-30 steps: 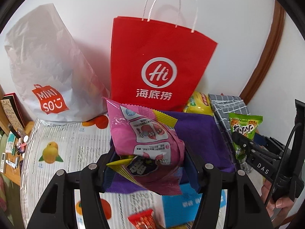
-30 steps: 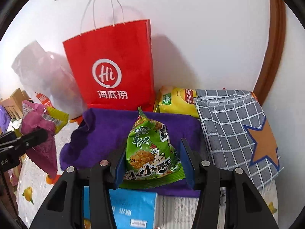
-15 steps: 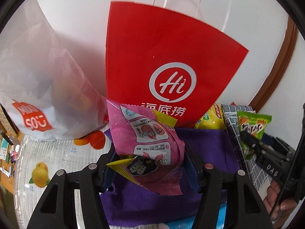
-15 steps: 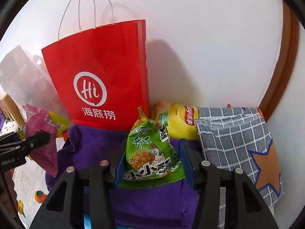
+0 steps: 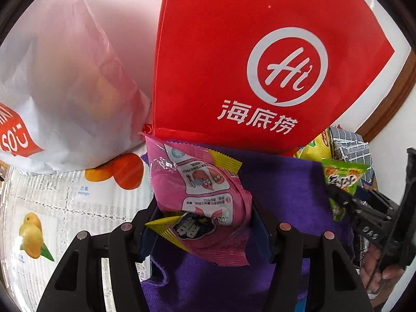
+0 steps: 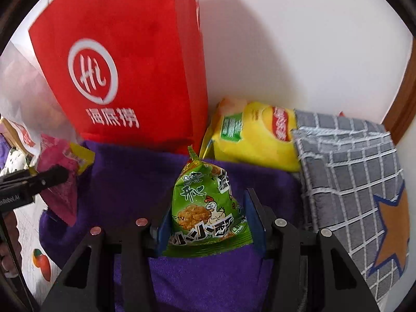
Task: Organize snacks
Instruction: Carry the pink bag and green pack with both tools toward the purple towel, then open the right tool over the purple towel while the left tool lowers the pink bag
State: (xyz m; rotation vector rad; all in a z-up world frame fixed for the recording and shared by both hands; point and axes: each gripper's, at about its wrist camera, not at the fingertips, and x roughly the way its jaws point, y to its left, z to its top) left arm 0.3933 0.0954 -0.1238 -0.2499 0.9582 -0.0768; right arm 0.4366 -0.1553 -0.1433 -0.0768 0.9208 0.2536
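Both views have closed in on the back wall over the last second: the red paper bag (image 5: 260, 59) now fills the upper frame, its handles cut off at the top edge, where a second ago they showed whole. The purple cloth (image 5: 283, 182) spreads across the lower half of each view.

Left hand-held gripper (image 5: 201, 223) is clamped on the pink snack packet (image 5: 202, 195), centre frame, same grip as before. Right hand-held gripper (image 6: 210, 223) is clamped on the green snack packet (image 6: 208, 208), lower centre; also unchanged.

Yellow chip bag (image 6: 254, 140) lies right of the red bag, against the grey checked cloth (image 6: 351, 176). White plastic bag (image 5: 59, 78) sits upper left, fruit-print tabletop (image 5: 52, 197) below it.

Judgement: both packets are being carried in and down toward the purple cloth together; neither is set down yet.
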